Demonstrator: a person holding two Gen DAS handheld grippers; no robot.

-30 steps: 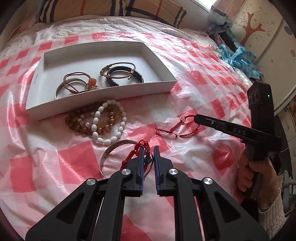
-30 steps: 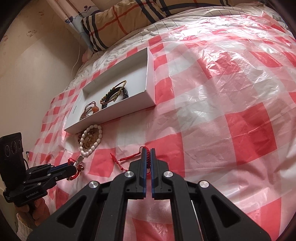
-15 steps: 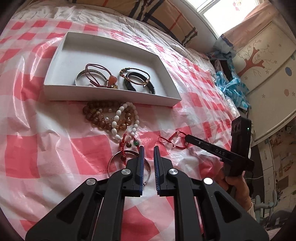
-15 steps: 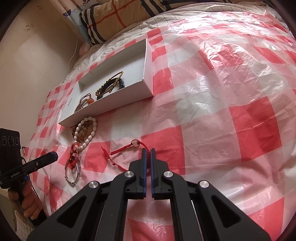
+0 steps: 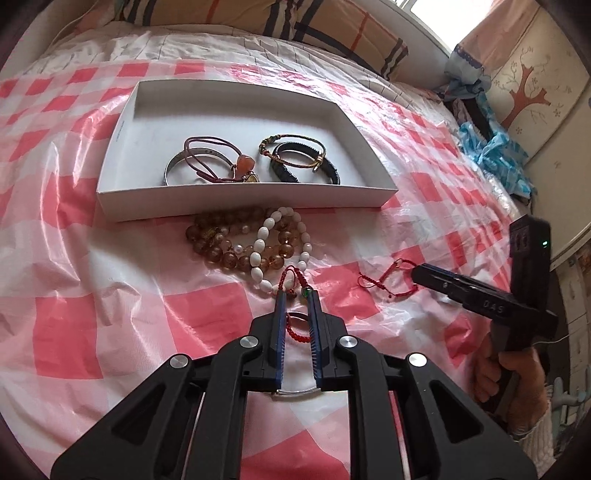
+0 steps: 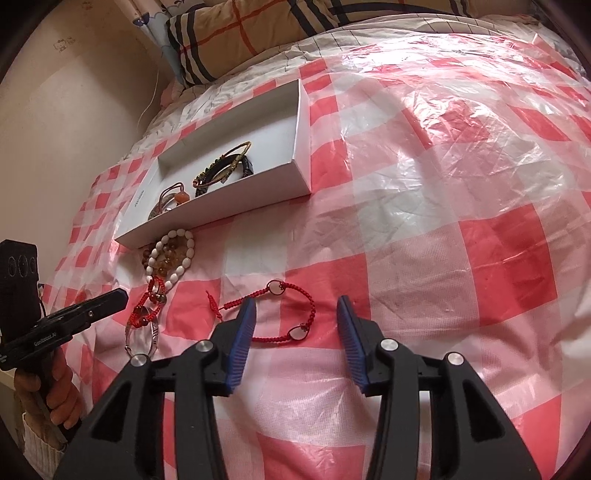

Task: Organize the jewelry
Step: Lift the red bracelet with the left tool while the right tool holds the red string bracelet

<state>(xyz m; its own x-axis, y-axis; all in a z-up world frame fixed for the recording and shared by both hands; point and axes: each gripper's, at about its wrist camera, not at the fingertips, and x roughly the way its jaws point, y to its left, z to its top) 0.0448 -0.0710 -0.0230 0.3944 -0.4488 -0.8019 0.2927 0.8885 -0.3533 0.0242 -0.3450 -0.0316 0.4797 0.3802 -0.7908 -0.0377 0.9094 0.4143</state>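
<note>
A white box point(image 5: 240, 197) holds several bracelets. Amber beads point(image 5: 221, 254) and a white bead bracelet point(image 5: 266, 251) lie just in front of it. My left gripper point(image 5: 296, 291) hovers over a red beaded cord point(image 5: 295, 334) and a silver bangle point(image 6: 142, 332). Its jaws are narrow and opening, with the cord lying between them, unpressed. My right gripper point(image 6: 295, 306) is opening too. A red cord bracelet point(image 6: 280, 314) rests loose on the sheet between its blue pads point(image 6: 242, 332).
The red-and-white checked plastic sheet point(image 6: 443, 184) covers the bed. A striped pillow point(image 5: 295, 22) lies behind the box, and a blue plastic bag point(image 5: 495, 151) sits at the right edge. A person's hand point(image 5: 509, 376) holds the right gripper's handle.
The right jaws went from shut on the red cord bracelet to wide apart, leaving it on the sheet. The left gripper moved forward over the bangle toward the beads, its jaws slightly wider.
</note>
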